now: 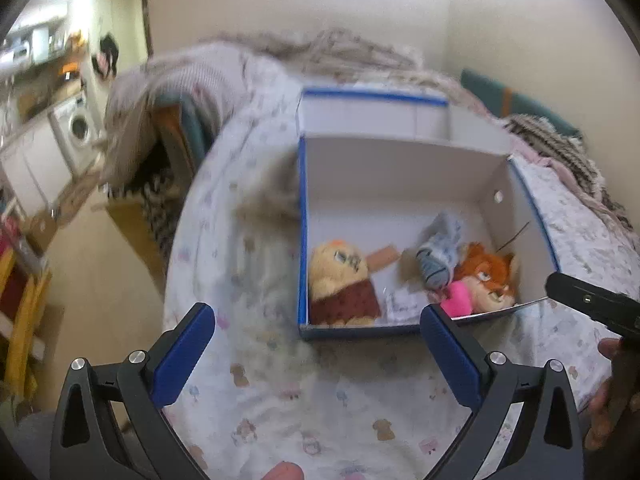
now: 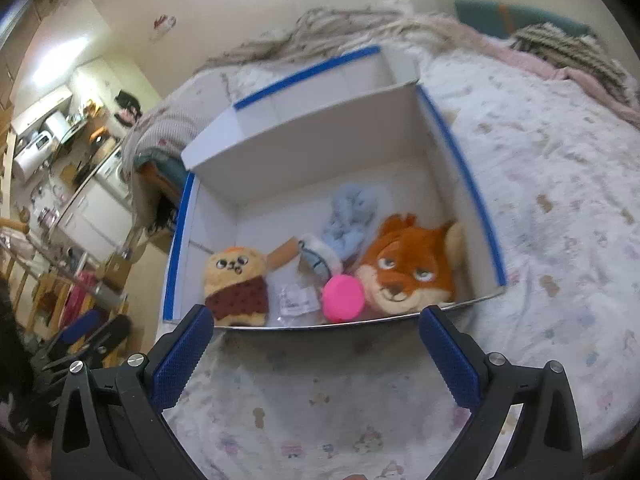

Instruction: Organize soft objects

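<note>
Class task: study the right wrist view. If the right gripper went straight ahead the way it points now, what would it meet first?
Probably the near wall of the box, just ahead of the open right gripper. If it cleared the rim, it would likely reach the pink ball next. Depth is uncertain.

No lettering comes through anywhere here; the small printed slip (image 2: 295, 300) lying in the box (image 2: 304, 148) is too blurred to read.

box (image 2: 320, 148): matt white cardboard | fox toy (image 2: 404, 268): fuzzy plush | bedsheet (image 2: 540, 200): soft printed cloth
</note>
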The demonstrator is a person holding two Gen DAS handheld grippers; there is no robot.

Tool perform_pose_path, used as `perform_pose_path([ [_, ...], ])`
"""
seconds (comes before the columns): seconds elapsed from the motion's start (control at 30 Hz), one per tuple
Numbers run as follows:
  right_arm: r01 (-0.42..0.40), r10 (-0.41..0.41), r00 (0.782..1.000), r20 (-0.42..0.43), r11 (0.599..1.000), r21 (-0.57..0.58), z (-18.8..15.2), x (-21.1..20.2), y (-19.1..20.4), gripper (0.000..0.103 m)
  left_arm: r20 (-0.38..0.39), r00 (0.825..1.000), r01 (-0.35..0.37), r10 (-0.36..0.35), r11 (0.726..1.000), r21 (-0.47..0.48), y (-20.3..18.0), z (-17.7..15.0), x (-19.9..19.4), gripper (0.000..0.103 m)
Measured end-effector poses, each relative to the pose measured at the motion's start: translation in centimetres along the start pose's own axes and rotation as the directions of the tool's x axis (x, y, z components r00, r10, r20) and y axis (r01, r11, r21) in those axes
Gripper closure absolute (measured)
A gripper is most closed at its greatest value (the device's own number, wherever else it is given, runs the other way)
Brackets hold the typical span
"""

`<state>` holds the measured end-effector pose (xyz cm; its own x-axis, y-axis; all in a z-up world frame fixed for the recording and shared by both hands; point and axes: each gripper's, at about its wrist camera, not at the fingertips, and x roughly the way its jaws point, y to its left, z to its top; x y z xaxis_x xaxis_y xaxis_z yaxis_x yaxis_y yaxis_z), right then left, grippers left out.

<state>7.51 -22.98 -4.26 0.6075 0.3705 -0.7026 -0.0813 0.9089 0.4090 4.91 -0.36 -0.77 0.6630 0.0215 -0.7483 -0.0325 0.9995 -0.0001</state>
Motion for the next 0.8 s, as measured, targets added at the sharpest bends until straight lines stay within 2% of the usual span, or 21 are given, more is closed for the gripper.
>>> perform_pose_path([
  [0.1,0.074,-0.070,0.994,0.082,0.996,-0.052,-0.3,-1.5,0.4,0.000,0.086,0.996,0.002,-0.005,0.999,0.039,-0.4,-0.2,-2.1,0.001],
  [0.2,0.163,-0.140,0.975,0.172,0.978,-0.127,-0.4,-2.8,1.6,0.000,0.159,0.987,0.006,-0.014,0.999,0.051,-0.7,-0.6,-3.4,0.001],
  [0.33,0.212,-0.163,0.952,0.258,0.961,-0.179,-0.2,-3.5,2.9,0.000,0.218,0.976,0.006,-0.016,0.999,0.047,-1.1,-0.5,-3.6,0.001],
  [0.5,0.210,-0.161,0.955,0.251,0.960,-0.184,0.1,-2.8,3.0,0.000,0.200,0.980,-0.015,0.008,0.999,0.037,-1.4,0.1,-2.2,0.001],
  [0.8,0.202,-0.160,0.958,0.236,0.966,-0.163,0.1,-2.6,2.8,0.000,0.185,0.983,0.013,-0.015,1.000,0.015,-1.0,-0.1,-2.1,0.001],
])
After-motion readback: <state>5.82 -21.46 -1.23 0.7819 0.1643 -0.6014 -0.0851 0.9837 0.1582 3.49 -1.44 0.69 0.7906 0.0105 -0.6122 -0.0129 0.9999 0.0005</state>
